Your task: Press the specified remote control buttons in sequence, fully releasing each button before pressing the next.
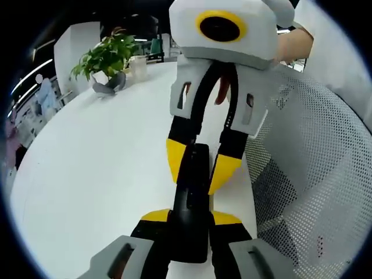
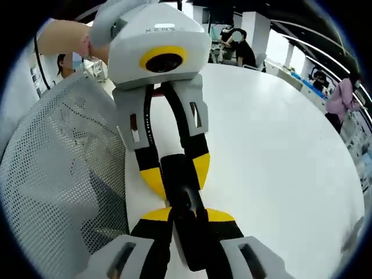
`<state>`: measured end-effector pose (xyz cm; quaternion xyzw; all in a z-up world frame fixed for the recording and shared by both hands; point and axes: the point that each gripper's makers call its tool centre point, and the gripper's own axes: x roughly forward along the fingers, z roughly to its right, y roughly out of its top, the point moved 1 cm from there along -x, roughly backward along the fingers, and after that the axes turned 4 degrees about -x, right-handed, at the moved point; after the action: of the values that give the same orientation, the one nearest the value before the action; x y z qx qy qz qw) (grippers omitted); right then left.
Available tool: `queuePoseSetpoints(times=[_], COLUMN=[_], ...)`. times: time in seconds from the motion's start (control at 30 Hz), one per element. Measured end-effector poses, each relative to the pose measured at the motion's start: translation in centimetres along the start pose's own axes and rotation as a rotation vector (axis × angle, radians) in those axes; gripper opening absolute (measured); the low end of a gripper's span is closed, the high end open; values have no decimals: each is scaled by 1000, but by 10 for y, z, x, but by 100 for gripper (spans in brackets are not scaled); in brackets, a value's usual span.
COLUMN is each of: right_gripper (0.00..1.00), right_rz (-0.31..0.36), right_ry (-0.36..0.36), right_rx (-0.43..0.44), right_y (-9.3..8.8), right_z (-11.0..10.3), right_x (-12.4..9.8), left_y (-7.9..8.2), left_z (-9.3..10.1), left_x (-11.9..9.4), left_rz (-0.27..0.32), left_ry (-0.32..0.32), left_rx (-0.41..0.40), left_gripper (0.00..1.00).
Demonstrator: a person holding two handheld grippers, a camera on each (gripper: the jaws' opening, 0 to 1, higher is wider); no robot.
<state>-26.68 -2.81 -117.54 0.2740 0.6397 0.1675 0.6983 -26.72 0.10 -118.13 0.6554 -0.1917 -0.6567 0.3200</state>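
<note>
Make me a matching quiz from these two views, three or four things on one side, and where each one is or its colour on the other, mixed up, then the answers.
Things:
1. remote control
2. potted plant
3. mesh chair back
4. table

Descriptions:
A. white, broad, round-edged
B. grey, perforated, beside the table
C. black, clamped at both ends by left gripper and right gripper
D. green, at the table's far edge

Pairs: 1-C, 2-D, 3-B, 4-A
</note>
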Motion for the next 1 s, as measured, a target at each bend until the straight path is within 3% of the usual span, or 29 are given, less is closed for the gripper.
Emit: queuePoseSetpoints(times=[0.13,0.23,0.53,0.67,0.7,0.77,0.83,1.0], right_gripper=[29,30,24,23,23,23,23,23], right_rz=[-10,-15,-11,-16,-19,-18,-12,6], right_ry=[21,23,21,25,24,23,24,20], right_rx=[-2,-18,-11,-49,-58,-57,-40,-7], right_y=[-10,-14,-19,-20,-20,-20,-20,-20], right_z=[-1,0,7,5,5,6,7,8], right_x=[-1,-1,1,2,2,2,1,1], left_y=[0,1,1,1,2,6,9,21], left_z=[0,0,-1,0,-1,-4,-2,-6], left_x=[0,0,1,1,2,3,3,-9], left_rz=[5,10,21,40,52,109,153,253], left_ry=[5,6,17,38,53,79,65,100], left_rx=[-3,-6,-46,-40,-53,-176,-248,-323], left_gripper=[24,24,25,25,26,28,34,48])
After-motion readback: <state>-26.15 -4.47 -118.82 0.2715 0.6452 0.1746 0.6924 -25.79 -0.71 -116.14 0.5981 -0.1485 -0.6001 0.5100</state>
